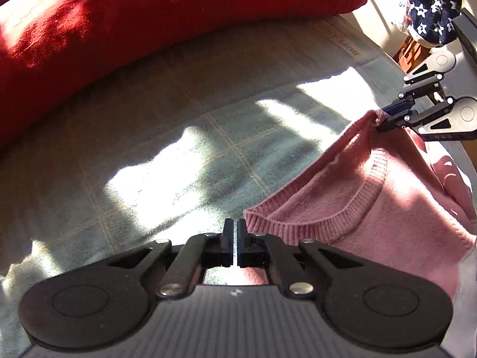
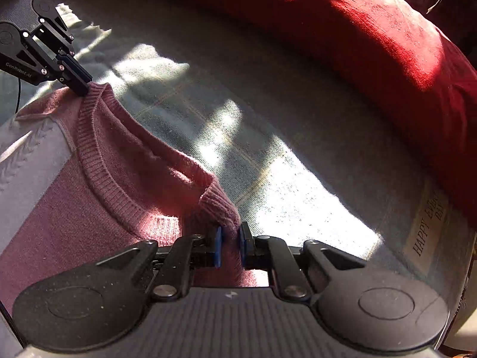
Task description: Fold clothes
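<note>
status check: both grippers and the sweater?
Left gripper shut on pink knit sweater collar. Right gripper shut on its shoulder. Sweater on pale checked blanket; red cushion beyond, clear.

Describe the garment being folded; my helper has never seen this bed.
On the pale checked blanket, before the long red pillow, lies the pink sweater, pinched by the left claw and right claw. Only it has a ribbed round neckline and a white cable-knit panel.
</note>
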Available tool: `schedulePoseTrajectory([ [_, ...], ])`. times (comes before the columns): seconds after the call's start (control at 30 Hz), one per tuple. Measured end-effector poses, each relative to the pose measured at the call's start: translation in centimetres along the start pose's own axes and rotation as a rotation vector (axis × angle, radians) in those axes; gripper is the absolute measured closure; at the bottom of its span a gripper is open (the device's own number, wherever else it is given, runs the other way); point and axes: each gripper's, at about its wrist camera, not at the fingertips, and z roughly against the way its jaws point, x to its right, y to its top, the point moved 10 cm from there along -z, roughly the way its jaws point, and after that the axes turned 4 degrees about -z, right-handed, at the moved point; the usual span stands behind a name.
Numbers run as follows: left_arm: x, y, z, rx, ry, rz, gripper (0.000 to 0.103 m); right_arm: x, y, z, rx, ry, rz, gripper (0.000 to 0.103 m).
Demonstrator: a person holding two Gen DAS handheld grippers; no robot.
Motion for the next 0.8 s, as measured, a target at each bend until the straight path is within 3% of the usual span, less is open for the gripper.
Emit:
schedulePoseTrajectory([
  [0.13,-1.1,0.6,-2.2,0.001,-0.009,0.099,0.102,0.6,-0.9,-2.3,-0.015,0.000,-0.100,0.088],
  [0.27,-1.0,-0.7,-1.1,-0.004,0.006,0.107,0.101,0.6,-1.0,-0.8,0.025,-0.015,-0.131,0.070],
  [0.33,-0.8,-2.0,0.2,-0.015,0.017,0.121,0.097,-0.1,-1.1,0.7,0.044,-0.001,-0.140,0.065],
  [0.53,0.7,-7.2,3.7,-0.055,0.023,0.227,0.076,-3.8,-1.7,2.8,0.050,0.080,-0.186,0.062],
  [0.6,1.7,-8.8,4.8,-0.064,0.029,0.254,0.059,-5.8,-2.1,2.8,0.037,0.116,-0.195,0.062],
  [0.8,4.7,-12.9,7.9,-0.081,0.068,0.325,0.038,-10.9,-4.2,4.1,-0.008,0.204,-0.236,0.056],
])
